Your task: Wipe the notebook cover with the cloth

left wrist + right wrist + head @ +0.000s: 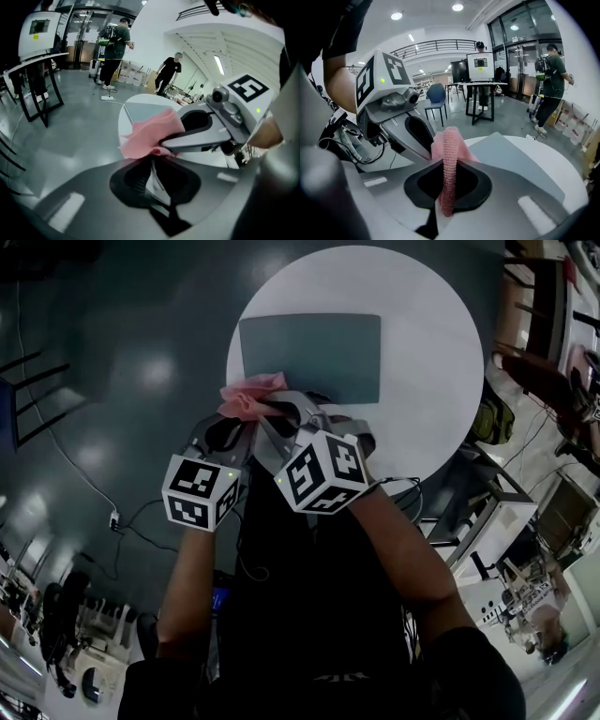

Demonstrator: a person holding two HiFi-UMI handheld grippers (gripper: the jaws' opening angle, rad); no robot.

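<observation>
A grey-green notebook [309, 357] lies flat on the round white table [431, 381]. A pink cloth [248, 395] is bunched at the notebook's near left corner, held up between both grippers. My right gripper [447, 171] is shut on the cloth [450, 140], which runs as a narrow strip down through its jaws. My left gripper [152, 157] meets the cloth [150, 133] at its jaw tips and pinches its lower fold. The two grippers [234, 423] [291, 413] sit side by side, almost touching. The notebook [145, 110] shows just beyond the cloth.
A backpack [492, 413] and equipment racks stand right of the table. Cables run over the floor on the left. Two people [112, 47] [168, 70] stand in the background beyond a black table [37, 75]. A desk with a monitor [480, 79] and a chair [436, 96] stand farther off.
</observation>
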